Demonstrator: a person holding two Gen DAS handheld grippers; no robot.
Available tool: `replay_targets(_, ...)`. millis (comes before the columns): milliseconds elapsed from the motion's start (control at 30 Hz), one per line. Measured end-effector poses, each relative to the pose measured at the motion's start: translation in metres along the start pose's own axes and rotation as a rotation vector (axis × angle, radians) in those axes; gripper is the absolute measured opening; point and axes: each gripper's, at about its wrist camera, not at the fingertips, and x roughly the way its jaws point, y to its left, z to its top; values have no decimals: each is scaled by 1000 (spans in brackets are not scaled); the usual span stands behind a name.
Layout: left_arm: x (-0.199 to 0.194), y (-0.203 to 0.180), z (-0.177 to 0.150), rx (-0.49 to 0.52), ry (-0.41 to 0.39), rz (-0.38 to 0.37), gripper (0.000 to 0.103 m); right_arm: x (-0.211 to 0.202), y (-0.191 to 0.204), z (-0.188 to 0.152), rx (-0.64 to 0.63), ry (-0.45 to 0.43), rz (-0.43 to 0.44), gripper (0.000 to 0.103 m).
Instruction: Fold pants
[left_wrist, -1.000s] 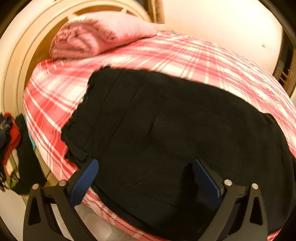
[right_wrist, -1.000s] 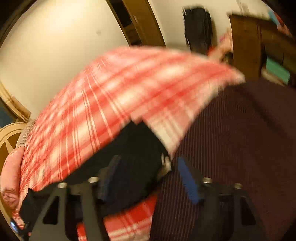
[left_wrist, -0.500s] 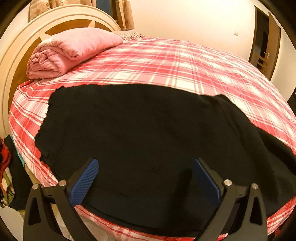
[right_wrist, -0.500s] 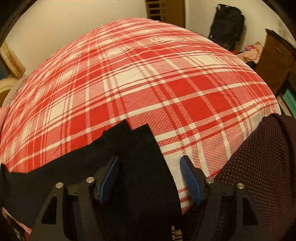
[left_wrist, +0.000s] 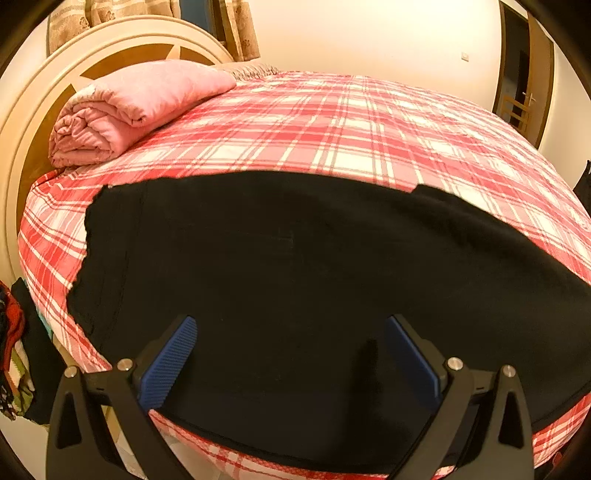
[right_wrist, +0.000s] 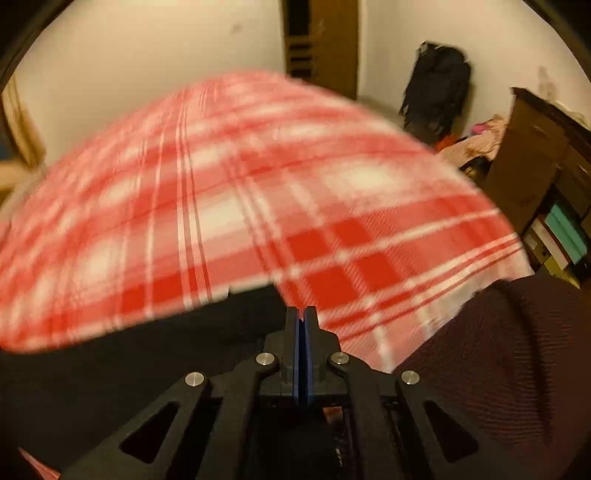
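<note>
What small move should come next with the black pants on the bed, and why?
Probably close the left tongs on the waist end of the black pants. They hang open over the cloth, while the right tongs are shut at the other end, though a grip can't be confirmed through the blur.

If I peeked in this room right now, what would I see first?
First, the big black pants spread flat across the near part of the red-and-white checked bed. Next, a rolled pink blanket at the head of the bed, by the round headboard. Close up, the left hand-held gripper hangs wide open over the pants, while the right hand-held gripper is squeezed shut by the pants' edge.
</note>
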Motion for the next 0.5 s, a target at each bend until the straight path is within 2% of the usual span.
replay_targets(67, 2, -1, -1, 5, 10, 5, 103, 11, 0, -2, 6, 57, 29, 5)
replay_targets(200, -2, -2, 1, 15, -7, 7, 103, -17, -18, 0, 89, -31, 114, 6)
replay_targets(267, -4, -3, 1, 26, -15, 10, 103, -40, -30, 0, 156, -99, 98, 8)
replay_targets(333, -2, -1, 0, 28, -19, 11, 103, -61, -44, -10, 220, -153, 115, 17)
replay_targets(400, 1, 1, -1, 20, -14, 4, 103, -75, -55, -24, 294, -191, 154, 59)
replay_targets(433, 2, 3, 0, 14, -10, 3, 103, -81, -60, -33, 341, -212, 179, 65)
replay_targets(500, 4, 5, 1, -2, -5, 2, 103, -88, -63, -47, 393, -224, 227, 66)
